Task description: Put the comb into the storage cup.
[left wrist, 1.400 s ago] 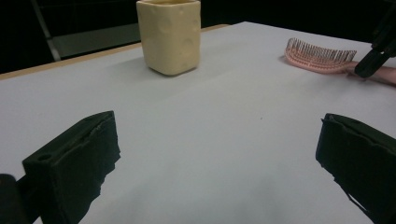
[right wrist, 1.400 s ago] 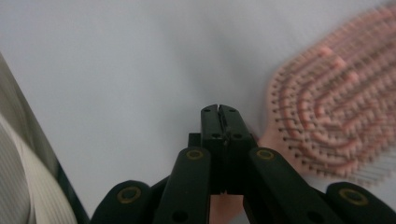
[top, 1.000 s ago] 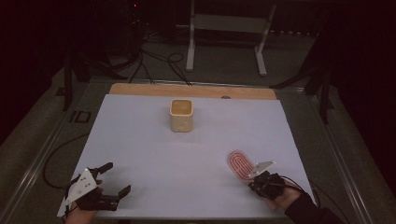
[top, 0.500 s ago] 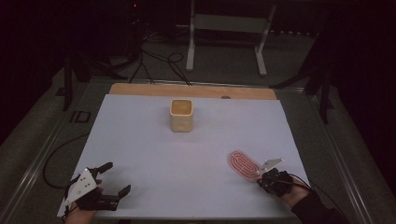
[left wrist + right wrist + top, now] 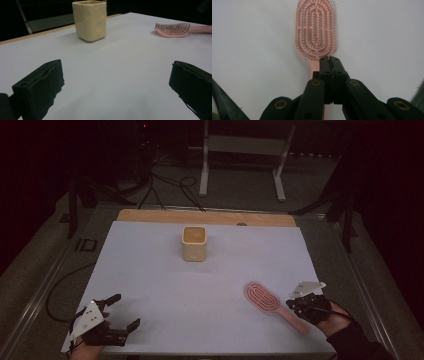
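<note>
A pink hairbrush (image 5: 262,295) lies bristles up on the white table cover, handle pointing to the near right. My right gripper (image 5: 299,306) is over the handle with its jaws pressed together; in the right gripper view the shut tips (image 5: 329,60) sit just short of the brush head (image 5: 316,27), and the handle passes under them. A cream square cup (image 5: 194,243) stands upright at the middle back. My left gripper (image 5: 126,310) rests at the near left corner, jaws wide apart with nothing between them (image 5: 116,67). It looks toward the cup (image 5: 90,20) and the hairbrush (image 5: 172,29).
The white cover (image 5: 200,285) spans the table, with a wooden strip (image 5: 205,217) along the far edge. Cables (image 5: 170,185) and a metal stand (image 5: 242,150) lie on the floor behind. A cable (image 5: 55,295) trails off the left edge.
My right gripper has slid to the right, away from the brush head, and the handle now shows. The left gripper and the cup have not moved.
</note>
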The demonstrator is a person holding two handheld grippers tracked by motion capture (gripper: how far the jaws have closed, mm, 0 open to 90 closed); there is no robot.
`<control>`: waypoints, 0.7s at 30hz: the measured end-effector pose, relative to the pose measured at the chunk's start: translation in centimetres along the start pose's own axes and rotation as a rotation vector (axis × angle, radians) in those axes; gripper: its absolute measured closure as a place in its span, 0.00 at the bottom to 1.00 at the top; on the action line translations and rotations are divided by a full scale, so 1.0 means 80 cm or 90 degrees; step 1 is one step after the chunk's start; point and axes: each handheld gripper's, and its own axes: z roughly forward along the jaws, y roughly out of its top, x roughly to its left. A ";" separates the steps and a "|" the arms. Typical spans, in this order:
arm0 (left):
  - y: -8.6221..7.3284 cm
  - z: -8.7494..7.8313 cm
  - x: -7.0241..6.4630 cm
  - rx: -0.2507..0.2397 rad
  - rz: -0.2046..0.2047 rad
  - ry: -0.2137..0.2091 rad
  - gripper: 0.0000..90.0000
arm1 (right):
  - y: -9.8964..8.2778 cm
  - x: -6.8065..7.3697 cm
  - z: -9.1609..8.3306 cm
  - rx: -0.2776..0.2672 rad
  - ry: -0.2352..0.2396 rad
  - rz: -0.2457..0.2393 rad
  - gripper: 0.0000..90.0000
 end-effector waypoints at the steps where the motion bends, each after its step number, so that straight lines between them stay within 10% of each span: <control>1: 0.000 0.000 0.000 0.001 -0.001 0.000 0.00 | 0.001 -0.002 -0.002 0.002 -0.002 0.003 0.99; 21: 0.000 -0.001 0.000 0.000 0.001 -0.002 0.00 | 0.002 -0.004 0.046 0.072 0.075 0.028 0.15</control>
